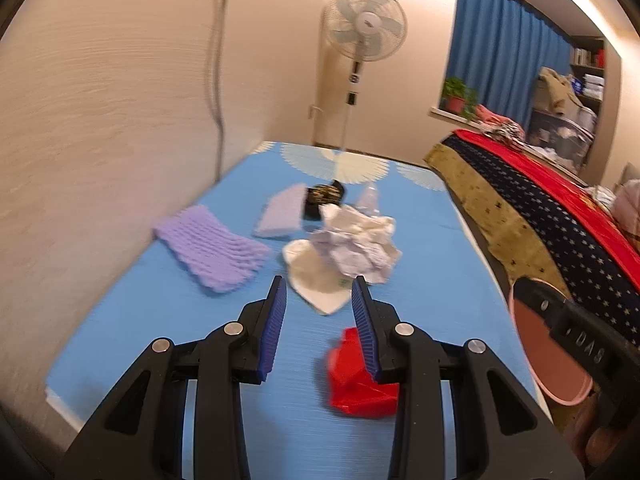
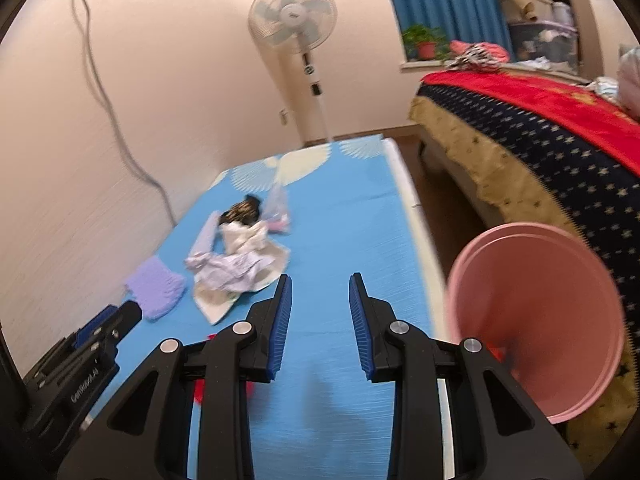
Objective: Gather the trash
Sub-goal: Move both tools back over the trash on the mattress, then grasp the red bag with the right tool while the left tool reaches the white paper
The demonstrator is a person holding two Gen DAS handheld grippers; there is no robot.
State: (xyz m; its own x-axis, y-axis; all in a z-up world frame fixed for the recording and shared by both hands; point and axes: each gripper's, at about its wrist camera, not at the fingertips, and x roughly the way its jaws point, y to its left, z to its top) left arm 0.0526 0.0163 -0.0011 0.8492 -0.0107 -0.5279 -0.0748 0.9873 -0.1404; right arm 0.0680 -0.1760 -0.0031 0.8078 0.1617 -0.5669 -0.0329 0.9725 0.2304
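Observation:
Trash lies on a blue mat (image 1: 160,320): crumpled white paper (image 1: 360,240), a flat white wrapper (image 1: 316,280), a red crumpled bag (image 1: 352,384), a dark snack packet (image 1: 324,196) and a clear plastic bag (image 1: 370,196). My left gripper (image 1: 320,292) is open and empty, just short of the white wrapper, with the red bag under its right finger. My right gripper (image 2: 320,292) is open and empty over bare mat (image 2: 340,220), with the paper pile (image 2: 236,268) to its left. A pink bucket (image 2: 536,320) stands tilted at the right, off the mat.
A purple knitted cloth (image 1: 212,248) and a pale folded cloth (image 1: 280,212) lie on the mat. A wall runs along the left. A standing fan (image 1: 360,60) is at the far end. A bed with a red and navy cover (image 1: 560,208) is on the right.

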